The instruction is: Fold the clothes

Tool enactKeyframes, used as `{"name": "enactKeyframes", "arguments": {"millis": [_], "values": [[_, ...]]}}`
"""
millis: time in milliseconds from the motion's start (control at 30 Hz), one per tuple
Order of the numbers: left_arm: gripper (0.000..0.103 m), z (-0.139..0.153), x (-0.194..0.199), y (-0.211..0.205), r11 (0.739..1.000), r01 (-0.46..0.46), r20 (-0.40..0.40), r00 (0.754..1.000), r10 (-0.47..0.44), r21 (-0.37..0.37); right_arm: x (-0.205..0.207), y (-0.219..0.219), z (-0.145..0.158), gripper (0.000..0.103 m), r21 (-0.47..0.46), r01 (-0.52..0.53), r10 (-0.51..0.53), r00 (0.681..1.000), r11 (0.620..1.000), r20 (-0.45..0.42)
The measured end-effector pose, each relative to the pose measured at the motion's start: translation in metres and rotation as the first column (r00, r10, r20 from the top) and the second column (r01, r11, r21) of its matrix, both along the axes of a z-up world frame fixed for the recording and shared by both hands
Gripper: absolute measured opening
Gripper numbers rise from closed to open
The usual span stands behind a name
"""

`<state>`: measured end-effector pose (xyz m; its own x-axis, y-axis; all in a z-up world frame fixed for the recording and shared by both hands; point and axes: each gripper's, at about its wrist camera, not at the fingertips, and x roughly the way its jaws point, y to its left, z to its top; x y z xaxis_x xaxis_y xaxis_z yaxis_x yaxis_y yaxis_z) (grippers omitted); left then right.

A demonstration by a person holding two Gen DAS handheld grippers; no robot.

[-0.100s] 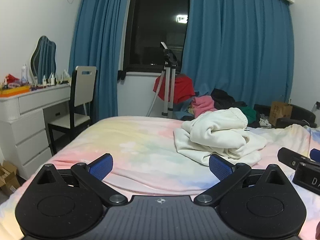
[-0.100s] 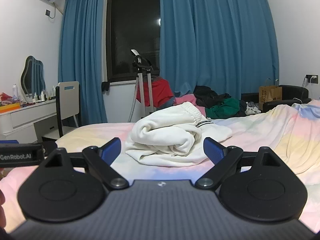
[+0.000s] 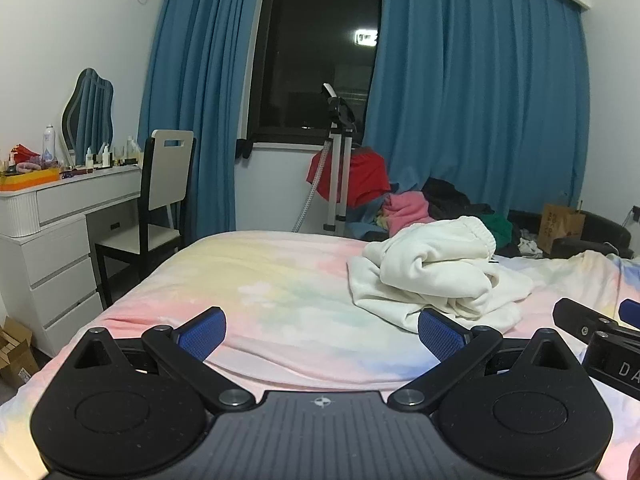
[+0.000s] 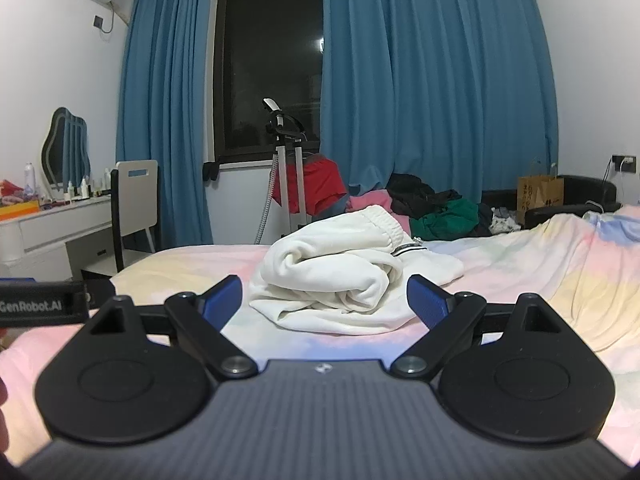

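Left hand-held gripper point(image 4: 40, 304) label reads "GenRobot.AI"; white garment point(image 4: 344, 276) beyond.

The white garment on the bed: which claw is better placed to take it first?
Probably the right claw: the white garment lies straight between its open fingers. For the left claw, also open, it lies off to the right.

Home bedroom: bed point(image 3: 280, 280) with pastel tie-dye sheet under the grippers, white vanity desk point(image 3: 60, 216) with mirror point(image 3: 88, 116) and chair point(image 3: 160, 200) to the left, blue curtains point(image 3: 472, 112) around dark window point(image 3: 316, 68) ahead, clothes pile point(image 4: 432, 208) beyond the bed.
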<state>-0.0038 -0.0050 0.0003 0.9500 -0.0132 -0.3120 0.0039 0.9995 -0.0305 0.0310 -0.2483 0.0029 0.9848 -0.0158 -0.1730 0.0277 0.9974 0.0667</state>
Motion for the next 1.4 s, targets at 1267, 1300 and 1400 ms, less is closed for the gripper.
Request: {"name": "enactKeyframes", "arguments": {"millis": [1267,1300,1400], "values": [[0.103,0.001,-0.010,-0.008,0.999,0.015,0.017,1.000,-0.016,0.032,0.003,-0.005,-0.005,0.091,0.008,0.025,-0.025,1.000,1.000,-0.016],[0.103,0.001,-0.010,-0.009,0.999,0.015,0.016,1.000,-0.016,0.034,0.003,-0.005,-0.006,0.091,0.008,0.025,-0.025,1.000,1.000,-0.016],[0.103,0.000,-0.009,-0.010,0.999,0.019,0.017,1.000,-0.020,0.036,0.003,-0.004,-0.005,0.091,0.009,0.024,-0.024,1.000,1.000,-0.018]]}}
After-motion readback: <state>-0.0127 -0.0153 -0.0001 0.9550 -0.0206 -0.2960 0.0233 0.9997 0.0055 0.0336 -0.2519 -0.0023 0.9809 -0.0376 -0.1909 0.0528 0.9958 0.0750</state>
